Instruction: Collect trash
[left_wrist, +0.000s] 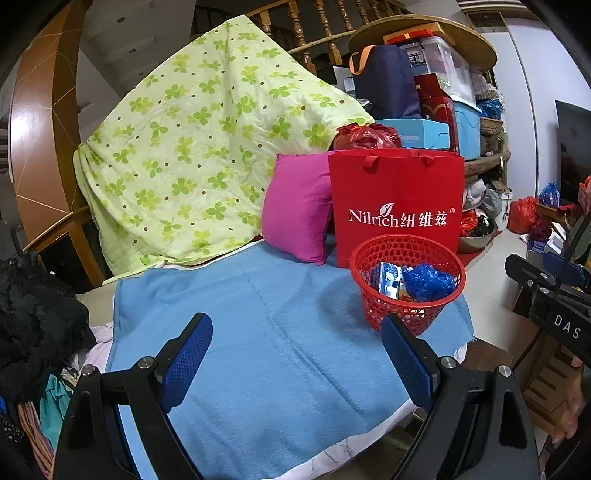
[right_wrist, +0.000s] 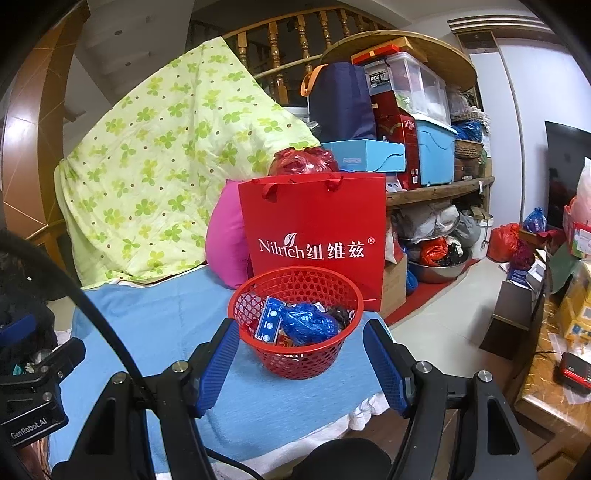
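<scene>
A round red plastic mesh basket (right_wrist: 295, 325) is sitting on the light-blue towel (left_wrist: 258, 350) before a red paper gift bag (right_wrist: 314, 236) — crumpled blue plastic (right_wrist: 308, 323) and a small blue carton (right_wrist: 271, 319) inside. The left gripper (left_wrist: 297, 354) and right gripper (right_wrist: 301, 363) are hovering wide, empty.

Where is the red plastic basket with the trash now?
The red basket stands on the blue towel, near its right edge, directly in front of the red paper bag. In the left wrist view it is at the right.
</scene>
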